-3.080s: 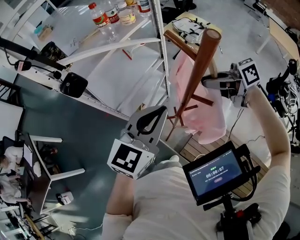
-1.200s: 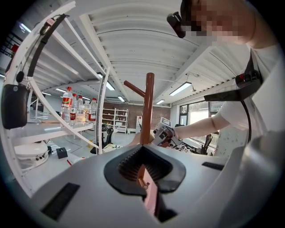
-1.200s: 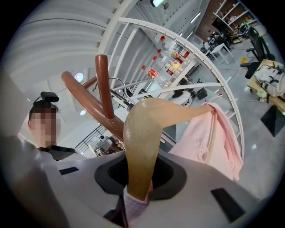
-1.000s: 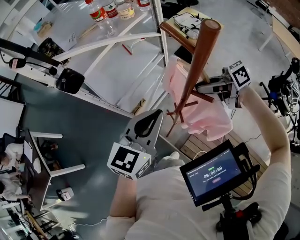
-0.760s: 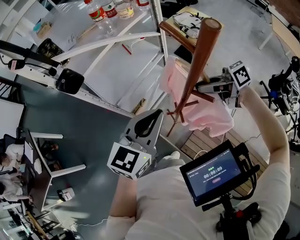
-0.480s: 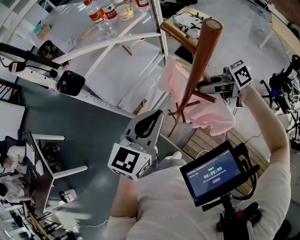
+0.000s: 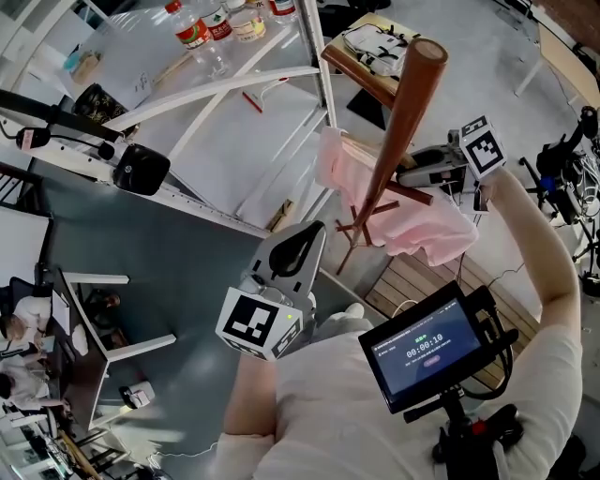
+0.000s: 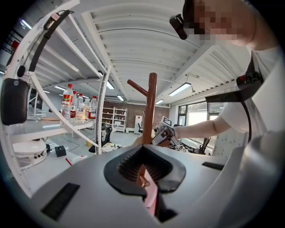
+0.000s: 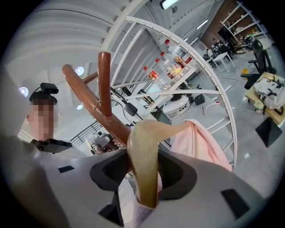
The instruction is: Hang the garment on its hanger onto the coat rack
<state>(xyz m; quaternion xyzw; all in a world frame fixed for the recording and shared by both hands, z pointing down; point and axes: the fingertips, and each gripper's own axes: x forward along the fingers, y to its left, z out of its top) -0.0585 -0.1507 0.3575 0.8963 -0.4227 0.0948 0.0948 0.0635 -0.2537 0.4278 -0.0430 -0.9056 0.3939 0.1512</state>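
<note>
Right claw (image 9: pixel 144 178) grips wooden hanger (image 9: pixel 143 147) bearing pink garment (image 9: pixel 199 143)

Four bottles (image 7: pixel 190 26) stand along the table's (image 7: pixel 272 131) far edge. There is one coat rack (image 7: pixel 403 122), one pink garment (image 7: pixel 427 230), one wooden hanger (image 9: pixel 144 169) and one screen (image 7: pixel 427 349). Two grippers show: the left gripper (image 7: pixel 319 230) and the right gripper (image 7: pixel 405 176).

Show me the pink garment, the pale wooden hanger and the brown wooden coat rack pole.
Pink garment (image 7: pixel 427 230): head view, on the draped cloth.
Pale wooden hanger (image 9: pixel 144 164): right gripper view, on its curved arm.
Brown wooden coat rack pole (image 7: pixel 403 117): head view, on its upper shaft.
</note>
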